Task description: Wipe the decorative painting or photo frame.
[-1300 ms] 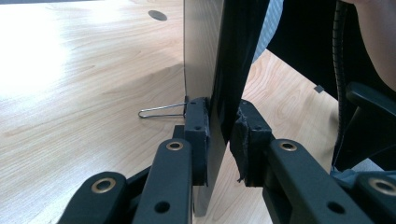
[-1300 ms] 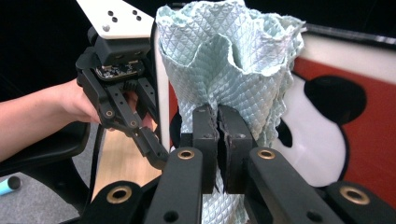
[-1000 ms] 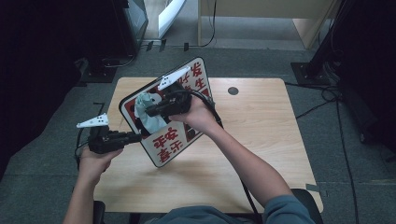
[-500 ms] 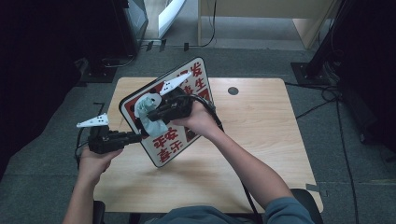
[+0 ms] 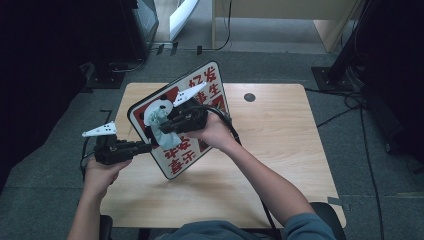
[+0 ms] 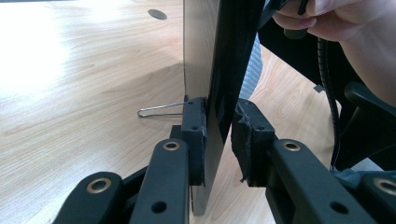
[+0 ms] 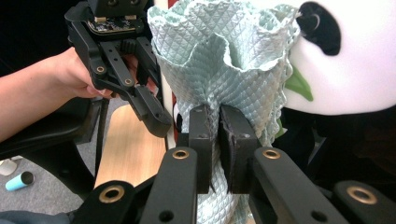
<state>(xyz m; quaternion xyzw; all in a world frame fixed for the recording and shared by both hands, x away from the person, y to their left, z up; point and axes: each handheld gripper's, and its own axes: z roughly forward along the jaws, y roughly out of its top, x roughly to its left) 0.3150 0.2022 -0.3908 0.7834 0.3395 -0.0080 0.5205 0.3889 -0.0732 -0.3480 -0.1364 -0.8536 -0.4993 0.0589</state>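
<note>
Wooden table [image 5: 280,150] on grey carpet, dark room around. Tilted panda sign board [image 5: 200,90] propped above the tabletop, edge clamped in left gripper [image 6: 217,135], a pad on each face. Pale-green quilted cloth [image 7: 224,60] bunched and pinched tight in right gripper [image 7: 218,149], pressed against the board's panda face.

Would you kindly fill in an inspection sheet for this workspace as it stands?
Surface: wooden table, round hole.
Job's things: panda sign board held tilted off the table; pale green cloth against its face.
Clutter: nothing seen.
Grippers: left gripper clamps the board's edge; right gripper pinches the cloth.
Cables: black cable loops from the right gripper; more on the floor.
Surroundings: grey carpet, dark equipment stands.
</note>
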